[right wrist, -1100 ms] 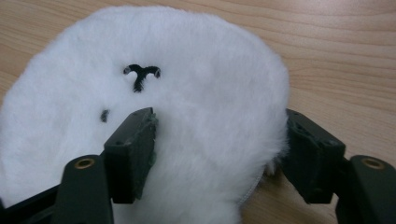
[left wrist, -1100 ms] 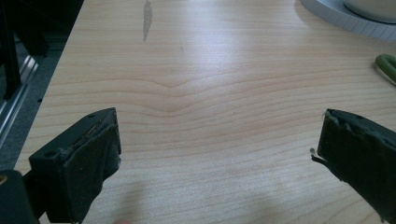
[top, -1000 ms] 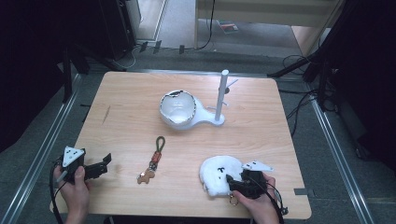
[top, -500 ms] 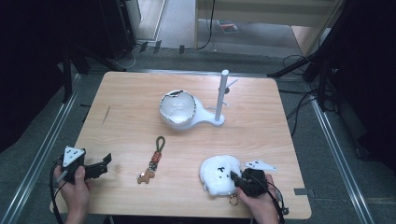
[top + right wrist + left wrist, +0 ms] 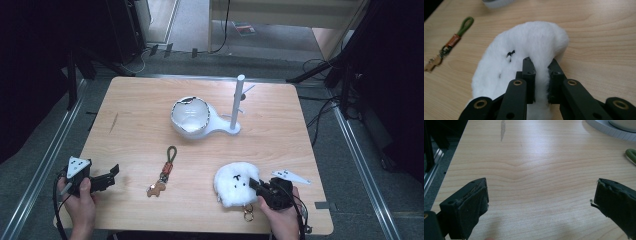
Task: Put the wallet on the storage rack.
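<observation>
Right gripper [image 5: 541,66] low, fingers just clamped on white plush [image 5: 524,50], left gripper [image 5: 102,179] level, fingers spread.

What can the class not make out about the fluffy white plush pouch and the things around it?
- Fluffy white plush pouch: near edge hidden by the right gripper in the right gripper view.
- Metal ring: too small in the high view to see its attachment.
- White stand base: cut off by the left gripper view's top edge.

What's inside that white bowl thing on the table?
The white bowl looks empty: the high view shows its pale inner wall and bottom. The near rim hides the part of the inside closest to the person.
</observation>
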The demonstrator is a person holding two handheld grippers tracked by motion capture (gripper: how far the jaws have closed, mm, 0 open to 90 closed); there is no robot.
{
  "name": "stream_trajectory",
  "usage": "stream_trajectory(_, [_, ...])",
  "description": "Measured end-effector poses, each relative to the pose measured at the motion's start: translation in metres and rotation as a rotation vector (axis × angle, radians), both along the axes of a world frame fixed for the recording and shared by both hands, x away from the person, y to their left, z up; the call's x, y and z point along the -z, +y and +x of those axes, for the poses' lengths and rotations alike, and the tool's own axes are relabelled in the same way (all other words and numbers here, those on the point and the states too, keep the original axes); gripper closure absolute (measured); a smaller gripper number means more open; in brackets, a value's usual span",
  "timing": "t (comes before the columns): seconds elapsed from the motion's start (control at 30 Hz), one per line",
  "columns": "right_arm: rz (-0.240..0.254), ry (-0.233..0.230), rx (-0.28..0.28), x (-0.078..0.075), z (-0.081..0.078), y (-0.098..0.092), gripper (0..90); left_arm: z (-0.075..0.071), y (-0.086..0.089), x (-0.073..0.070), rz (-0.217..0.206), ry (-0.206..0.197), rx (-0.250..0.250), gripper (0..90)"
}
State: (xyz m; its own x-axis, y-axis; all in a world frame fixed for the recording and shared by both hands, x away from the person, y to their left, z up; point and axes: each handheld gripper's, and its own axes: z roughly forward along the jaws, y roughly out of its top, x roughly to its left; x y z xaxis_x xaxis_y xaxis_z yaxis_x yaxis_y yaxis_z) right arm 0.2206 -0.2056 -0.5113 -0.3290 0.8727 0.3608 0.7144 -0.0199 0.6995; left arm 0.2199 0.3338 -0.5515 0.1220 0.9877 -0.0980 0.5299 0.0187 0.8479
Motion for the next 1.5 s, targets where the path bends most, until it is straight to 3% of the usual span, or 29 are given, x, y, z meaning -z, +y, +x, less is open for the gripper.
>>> stream_trajectory(0.03, [0.026, -0.016, 0.006, -0.005, -0.001, 0.000, 81.0, 0.000, 0.000, 0.000, -0.001, 0.000, 0.000, 0.0])
stream_trajectory(0.33, [0.083, -0.097, 0.028, -0.034, -0.004, 0.008, 80.9, 0.000, 0.000, 0.000, 0.002, -0.002, -0.003, 0.0])
stream_trajectory(0.97, [0.128, -0.130, 0.078, -0.070, 0.014, 0.026, 80.7, -0.001, 0.000, 0.000, 0.002, -0.011, -0.001, 0.0])
stream_trajectory(1.5, [0.130, -0.133, 0.124, -0.085, 0.037, 0.049, 80.5, -0.001, 0.000, 0.000, -0.003, 0.000, 0.003, 0.0])
